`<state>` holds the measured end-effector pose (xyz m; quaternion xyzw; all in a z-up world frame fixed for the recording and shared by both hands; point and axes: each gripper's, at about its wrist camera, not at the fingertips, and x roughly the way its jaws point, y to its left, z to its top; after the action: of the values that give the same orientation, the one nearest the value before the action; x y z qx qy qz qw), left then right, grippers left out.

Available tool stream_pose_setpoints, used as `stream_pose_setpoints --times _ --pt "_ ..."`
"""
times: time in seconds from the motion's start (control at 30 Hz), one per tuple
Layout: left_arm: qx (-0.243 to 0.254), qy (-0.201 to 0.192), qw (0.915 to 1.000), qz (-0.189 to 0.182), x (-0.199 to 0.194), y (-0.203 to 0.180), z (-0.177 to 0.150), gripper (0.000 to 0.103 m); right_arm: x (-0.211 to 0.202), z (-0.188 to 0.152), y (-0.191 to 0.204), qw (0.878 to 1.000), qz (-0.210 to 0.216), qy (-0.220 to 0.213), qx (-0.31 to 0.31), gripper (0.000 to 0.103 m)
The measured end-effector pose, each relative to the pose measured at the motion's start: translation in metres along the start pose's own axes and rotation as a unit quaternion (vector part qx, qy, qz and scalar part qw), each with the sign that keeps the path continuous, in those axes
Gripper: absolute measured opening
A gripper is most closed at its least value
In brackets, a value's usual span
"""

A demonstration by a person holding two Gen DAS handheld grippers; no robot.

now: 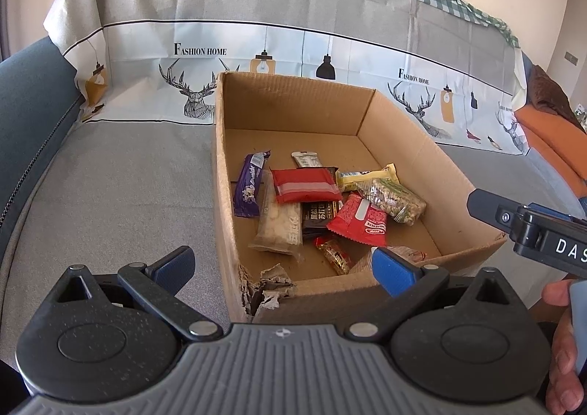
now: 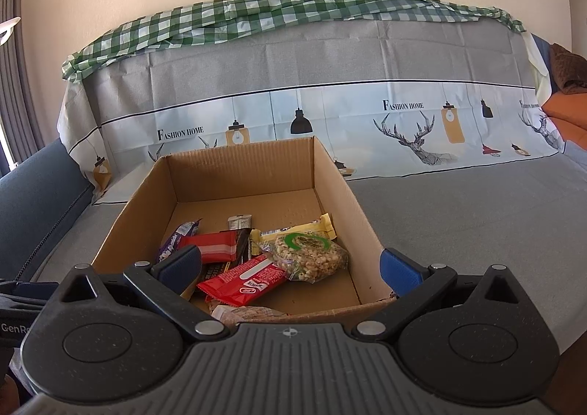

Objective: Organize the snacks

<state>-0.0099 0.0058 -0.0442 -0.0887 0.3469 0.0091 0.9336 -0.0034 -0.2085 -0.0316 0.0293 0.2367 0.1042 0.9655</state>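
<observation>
An open cardboard box [image 1: 293, 103] [image 2: 238, 173] sits on the cloth-covered sofa seat and holds several snacks. Among them are a purple bar [image 1: 251, 184] [image 2: 176, 237], a flat red pack [image 1: 306, 184] [image 2: 212, 246], a red wrapper [image 1: 361, 220] [image 2: 245, 281], a clear pack of puffed grains [image 1: 392, 200] [image 2: 308, 255], a yellow bar [image 1: 367, 176] [image 2: 312, 228] and a beige cracker pack [image 1: 279, 222]. My left gripper [image 1: 284, 268] hangs open over the box's near left corner, holding nothing. My right gripper [image 2: 291, 268] stands open and bare above the near wall; it shows in the left wrist view [image 1: 513, 220] too.
The box's near left corner is torn [image 1: 264, 286]. Grey cloth printed with deer and lamps [image 2: 403, 121] covers the sofa back, with a green checked cloth [image 2: 256, 15] on top. A blue armrest [image 1: 33, 95] is at the left and an orange cushion [image 1: 550, 136] at the right. A hand [image 1: 561, 341] shows at the right.
</observation>
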Motion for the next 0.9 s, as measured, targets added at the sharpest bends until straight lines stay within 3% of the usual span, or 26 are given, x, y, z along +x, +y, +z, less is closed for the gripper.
stream_pose_setpoints --times 0.9 --pt "-0.003 0.01 0.9999 -0.007 0.013 -0.007 0.001 0.103 0.007 0.002 -0.005 1.0 0.008 0.001 -0.006 0.102"
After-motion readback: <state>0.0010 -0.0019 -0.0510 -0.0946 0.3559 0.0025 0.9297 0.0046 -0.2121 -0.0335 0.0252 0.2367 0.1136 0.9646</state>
